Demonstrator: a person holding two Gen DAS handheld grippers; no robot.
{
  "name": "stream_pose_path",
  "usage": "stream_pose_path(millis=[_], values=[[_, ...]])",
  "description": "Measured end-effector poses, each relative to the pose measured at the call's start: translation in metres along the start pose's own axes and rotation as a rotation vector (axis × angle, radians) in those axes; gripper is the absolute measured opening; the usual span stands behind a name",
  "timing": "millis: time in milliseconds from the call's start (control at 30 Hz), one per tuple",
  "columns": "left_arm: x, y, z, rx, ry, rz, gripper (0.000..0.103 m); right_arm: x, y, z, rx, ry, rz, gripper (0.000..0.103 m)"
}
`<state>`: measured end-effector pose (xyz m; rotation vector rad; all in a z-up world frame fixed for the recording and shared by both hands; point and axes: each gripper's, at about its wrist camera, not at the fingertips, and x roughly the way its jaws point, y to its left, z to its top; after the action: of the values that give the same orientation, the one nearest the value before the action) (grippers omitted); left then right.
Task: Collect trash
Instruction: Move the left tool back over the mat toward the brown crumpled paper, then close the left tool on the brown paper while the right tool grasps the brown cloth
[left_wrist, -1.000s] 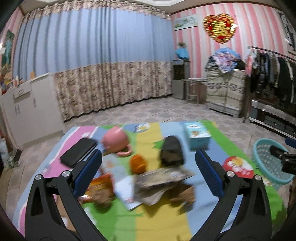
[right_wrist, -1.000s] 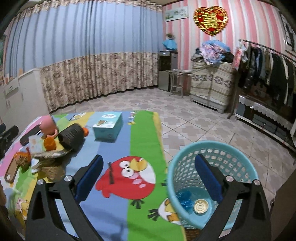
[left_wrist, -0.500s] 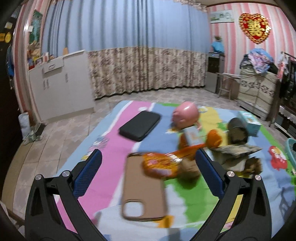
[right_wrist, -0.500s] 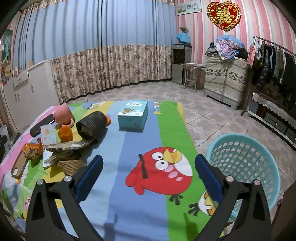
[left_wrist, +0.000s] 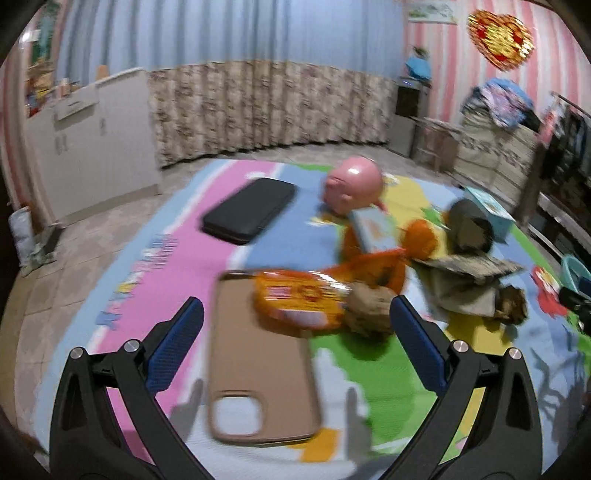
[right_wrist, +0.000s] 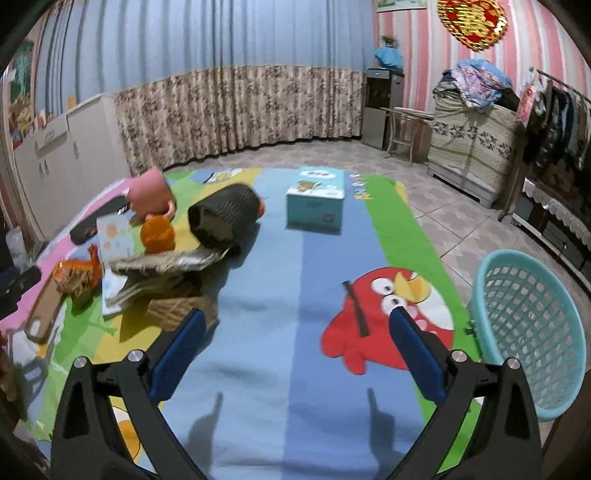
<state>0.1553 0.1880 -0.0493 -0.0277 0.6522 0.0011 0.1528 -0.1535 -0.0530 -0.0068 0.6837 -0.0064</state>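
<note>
- On the colourful play mat (right_wrist: 258, 325) lies a cluster of clutter; the mat's print shows a red cartoon bird (right_wrist: 388, 321), and pale blue lettering along the pink stripe in the left wrist view is too blurred to read.
- Left tongs (left_wrist: 295, 325) hang above the mat with jaws spread wide, holding nothing.
- Between their blue pads, lower in that view, lies a tan phone case (left_wrist: 258, 369) with a camera cut-out; an orange snack wrapper (left_wrist: 299, 299) overlaps its far end. The wrapper has a red and yellow label, but motion blur makes it unreadable.
- Touching the wrapper's right side sits a crumpled brown paper ball (left_wrist: 369, 306).
- Farther off are a black flat case (left_wrist: 251, 210), a pink piggy bank (left_wrist: 352, 184), a small printed card (left_wrist: 373, 229), an orange toy (left_wrist: 421, 236), a dark woven roll (left_wrist: 472, 225) and a heap of grey-brown paper scraps (left_wrist: 465, 273).
- Right tongs (right_wrist: 295, 332) are likewise spread and empty, over the blue stripe.
- A teal tissue box (right_wrist: 316, 199) stands alone on the mat; its top carries a cartoon and characters too small to read.
- A turquoise mesh basket (right_wrist: 528, 325) stands on the tiled floor just off the mat's right edge, partly cut off by the tongs' arm.
- A red and gold heart ornament (right_wrist: 471, 20) hangs on the striped wall; its symbol is indistinct.
</note>
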Motion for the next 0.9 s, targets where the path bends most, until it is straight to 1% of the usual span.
stream_pose_path(millis=[100,233,300,333,367,400,433,467,567,633,767,900], values=[[0.009,-0.018,-0.001,0.042,0.023,-0.039,0.096,0.006,0.007,-0.003,-0.008,0.025,0.003,0.097],[0.022,-0.032,0.000,0.080,0.063,-0.084,0.079,0.011,0.011,-0.005,-0.004,0.040,0.011,0.097],[0.030,-0.035,0.000,0.087,0.102,-0.110,0.076,0.013,0.014,-0.006,-0.008,0.049,0.015,0.097],[0.033,-0.038,0.000,0.096,0.115,-0.117,0.071,0.014,0.015,-0.006,-0.007,0.051,0.019,0.097],[0.036,-0.038,-0.001,0.101,0.121,-0.122,0.061,0.015,0.016,-0.006,-0.004,0.053,0.025,0.097],[0.038,-0.039,-0.001,0.104,0.132,-0.137,0.056,0.016,0.017,-0.006,0.000,0.058,0.033,0.097],[0.041,-0.039,-0.002,0.103,0.146,-0.153,0.045,0.017,0.017,-0.007,0.004,0.061,0.038,0.097],[0.042,-0.039,-0.002,0.099,0.154,-0.165,0.042,0.017,0.018,-0.007,0.007,0.064,0.042,0.097],[0.037,-0.037,-0.002,0.089,0.139,-0.164,0.041,0.019,0.020,-0.008,0.009,0.070,0.054,0.097],[0.031,-0.037,-0.002,0.104,0.120,-0.131,0.041,0.018,0.022,-0.007,0.017,0.070,0.060,0.097],[0.013,-0.024,-0.005,0.117,0.088,-0.090,0.041,0.018,0.027,-0.004,0.046,0.065,0.091,0.097],[-0.001,-0.001,-0.002,0.097,0.052,-0.039,0.041,0.020,0.043,-0.006,-0.004,0.067,0.096,0.097]])
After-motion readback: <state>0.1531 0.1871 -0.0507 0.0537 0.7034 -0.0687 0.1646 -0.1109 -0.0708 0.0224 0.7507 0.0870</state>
